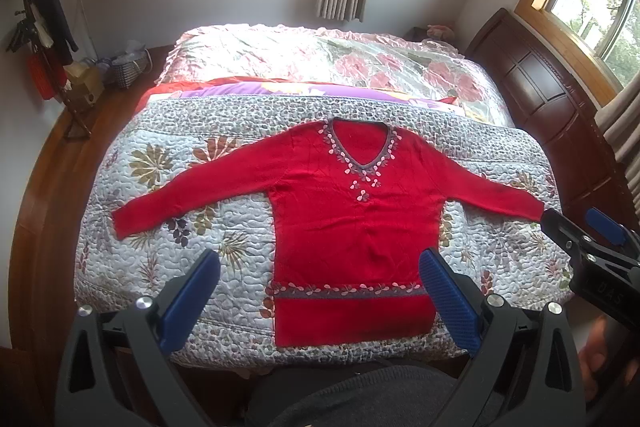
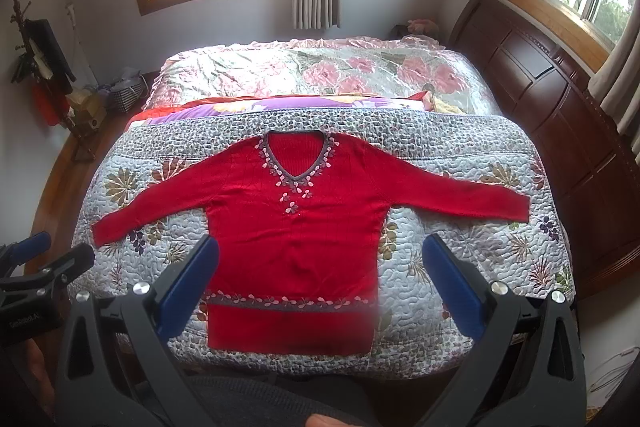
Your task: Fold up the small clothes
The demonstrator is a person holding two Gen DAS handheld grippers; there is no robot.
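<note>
Left gripper: nearest the lens, blue pads spread wide, holding nothing, above the bed's near edge.
Right gripper: also gaping wide and empty, above the same edge.
Red sweater: spread flat, front up, on the quilted floral cover at the bed's near end; hem toward the near edge, V-neck toward the far side, both sleeves stretched out toward the side edges.
Beyond it: a purple folded layer, then a pink-flowered bedspread up to the far edge.
Right side of the bed: dark wooden headboard.
Left of the bed: a coat stand and a basket on the wooden floor.
Obstructions: nothing lies on the sweater.
</note>
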